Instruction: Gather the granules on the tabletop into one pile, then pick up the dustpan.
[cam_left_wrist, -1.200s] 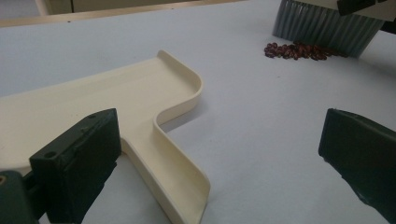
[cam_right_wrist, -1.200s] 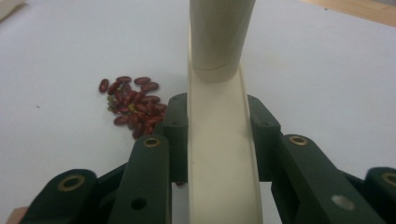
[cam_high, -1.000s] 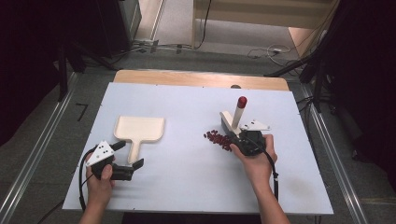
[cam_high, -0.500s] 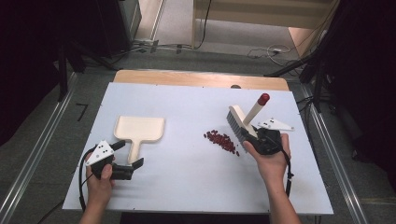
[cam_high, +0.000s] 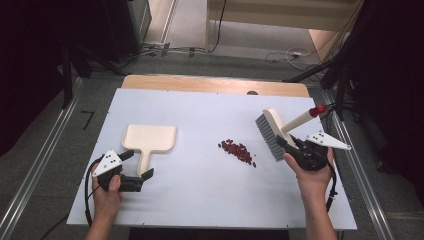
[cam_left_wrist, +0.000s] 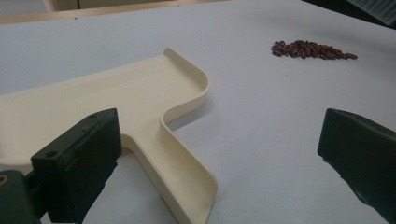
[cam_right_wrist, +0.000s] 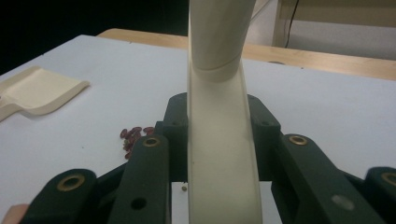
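A cream dustpan (cam_high: 150, 137) lies flat at the left of the white table top (cam_high: 200, 107). My left gripper (cam_high: 139, 166) rests by its handle, jaws open. In the left gripper view the dustpan (cam_left_wrist: 116, 93) handle runs between the jaws of the left gripper (cam_left_wrist: 219, 135), close to the left one and untouched. A small pile of red beans (cam_high: 237, 150) lies mid-table. At the right, my right gripper (cam_high: 292, 147) is shut on a cream brush (cam_high: 270, 132) with grey bristles and a red-tipped handle, raised and tilted off the table. In the right gripper view the brush (cam_right_wrist: 219, 116) stands between the closed jaws.
A wooden strip (cam_high: 215, 85) runs along the table's far edge. Metal rails flank the table on both sides, and cables lie on the floor beyond. From the right gripper view the beans (cam_right_wrist: 133, 137) and dustpan (cam_right_wrist: 37, 91) lie to the left.
My right gripper has carried the brush to the right and a little up, away from the beans, with the handle leaning further right. The left gripper has stayed still.
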